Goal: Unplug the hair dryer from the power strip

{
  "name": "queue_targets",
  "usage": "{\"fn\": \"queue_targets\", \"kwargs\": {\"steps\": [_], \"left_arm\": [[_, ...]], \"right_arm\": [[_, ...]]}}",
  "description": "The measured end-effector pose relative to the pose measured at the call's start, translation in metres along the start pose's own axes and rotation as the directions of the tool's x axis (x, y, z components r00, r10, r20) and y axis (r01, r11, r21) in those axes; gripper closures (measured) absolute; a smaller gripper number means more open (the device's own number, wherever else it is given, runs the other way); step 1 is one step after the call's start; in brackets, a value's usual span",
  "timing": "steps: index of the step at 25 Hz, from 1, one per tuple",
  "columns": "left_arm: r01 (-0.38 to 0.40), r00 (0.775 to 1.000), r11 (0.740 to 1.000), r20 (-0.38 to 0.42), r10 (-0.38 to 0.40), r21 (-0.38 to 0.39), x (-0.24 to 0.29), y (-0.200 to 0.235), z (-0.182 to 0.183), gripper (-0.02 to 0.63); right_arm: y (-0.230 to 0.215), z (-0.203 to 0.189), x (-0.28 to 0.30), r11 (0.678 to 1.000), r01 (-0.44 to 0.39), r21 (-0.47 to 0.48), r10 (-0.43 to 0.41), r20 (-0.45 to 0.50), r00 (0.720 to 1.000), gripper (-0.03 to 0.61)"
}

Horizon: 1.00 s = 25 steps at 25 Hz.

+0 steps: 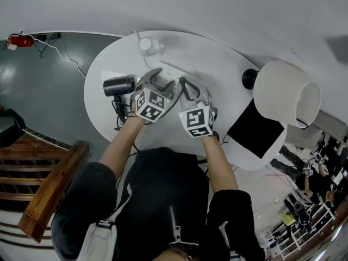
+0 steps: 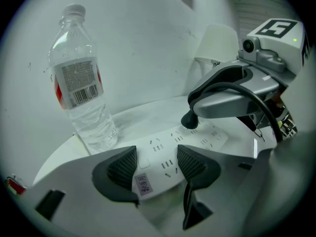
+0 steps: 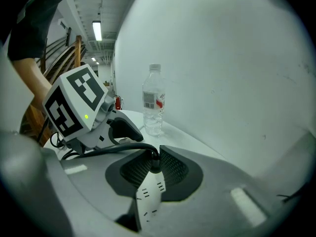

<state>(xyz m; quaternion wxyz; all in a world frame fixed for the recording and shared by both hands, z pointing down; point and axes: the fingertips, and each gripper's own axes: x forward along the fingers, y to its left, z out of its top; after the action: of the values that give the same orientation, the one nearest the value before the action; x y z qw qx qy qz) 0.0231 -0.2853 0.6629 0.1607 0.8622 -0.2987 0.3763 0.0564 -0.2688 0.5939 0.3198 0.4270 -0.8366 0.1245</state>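
The round white surface [image 1: 228, 64] carries the hair dryer [image 1: 119, 85], lying left of both jaws. The left gripper [image 2: 157, 169] jaws clamp the power strip [image 2: 197, 142] at its end (the labelled one). Just beyond them, the right gripper [image 3: 154, 164] jaws pinch the black plug [image 2: 189, 120], seated in the strip.
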Motion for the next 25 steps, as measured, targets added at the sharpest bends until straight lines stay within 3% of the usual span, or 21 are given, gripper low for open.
{"fn": "queue_targets", "kwargs": {"steps": [25], "left_arm": [[-0.004,1.000,1.000,0.001,0.004,-0.003,-0.002,-0.001,0.003,0.365]], "right_arm": [[0.004,0.009,-0.046,0.998,0.058,-0.001,-0.057,0.058,0.997,0.529]]}}
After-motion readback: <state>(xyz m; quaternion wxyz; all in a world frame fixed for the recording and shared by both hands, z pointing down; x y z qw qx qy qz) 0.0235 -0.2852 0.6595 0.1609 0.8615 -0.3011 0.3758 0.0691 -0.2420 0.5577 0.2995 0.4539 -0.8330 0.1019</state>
